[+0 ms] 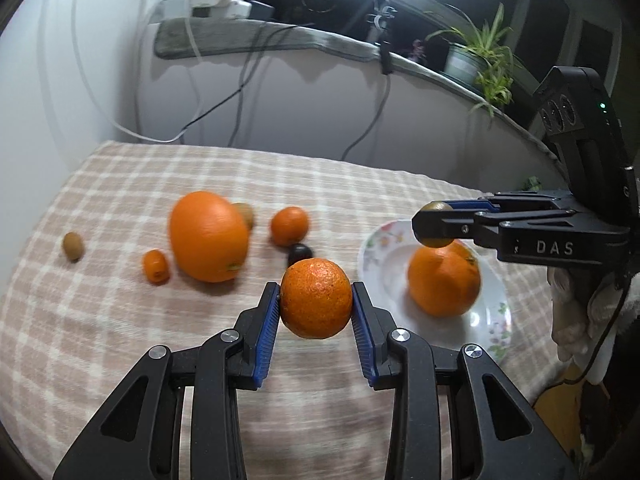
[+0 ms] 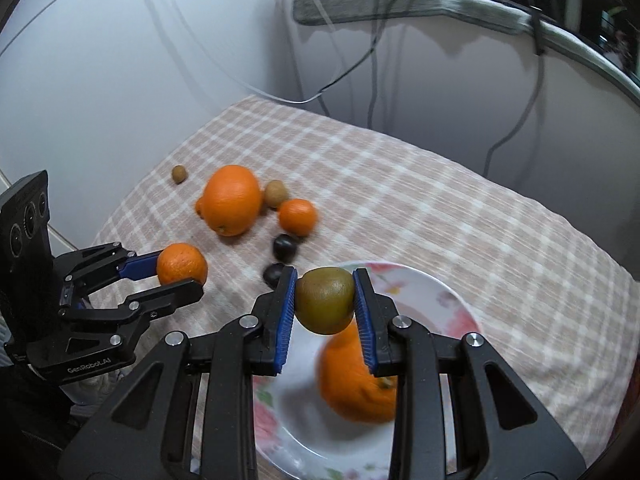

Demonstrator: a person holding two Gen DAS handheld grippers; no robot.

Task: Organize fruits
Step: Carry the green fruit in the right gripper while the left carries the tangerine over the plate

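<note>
Left gripper (image 1: pixel 316 300): jaws clamped on a mandarin (image 1: pixel 316 298), held clear above the checked cloth (image 1: pixel 120 320). Right gripper (image 2: pixel 325 300): jaws clamped on a green-brown kiwi (image 2: pixel 325 300), held over the near rim of the floral plate (image 2: pixel 448 300).

Just below and beyond the right gripper, 1 orange (image 2: pixel 356 384) lies on the plate. In the left wrist view the same plate (image 1: pixel 384 264) sits right of the left gripper, with the right gripper (image 1: pixel 434 226) hanging above it.

Left of the right gripper's fingertips, 2 dark plums lie on the cloth: plum A (image 2: pixel 274 274) touching the left pad's outline, plum B (image 2: pixel 285 246) just past it.

Farther out, ahead and left of both grippers: a second mandarin (image 2: pixel 297 217), a large orange (image 2: pixel 231 200), a kiwi (image 2: pixel 275 193) just beside it, and a small kumquat (image 1: pixel 156 266) near its left side. Farthest left, well apart, lies a small kiwi (image 2: pixel 179 174).

Background: a wall, cables and a grey sill (image 1: pixel 260 40) with a potted plant (image 1: pixel 476 60).
</note>
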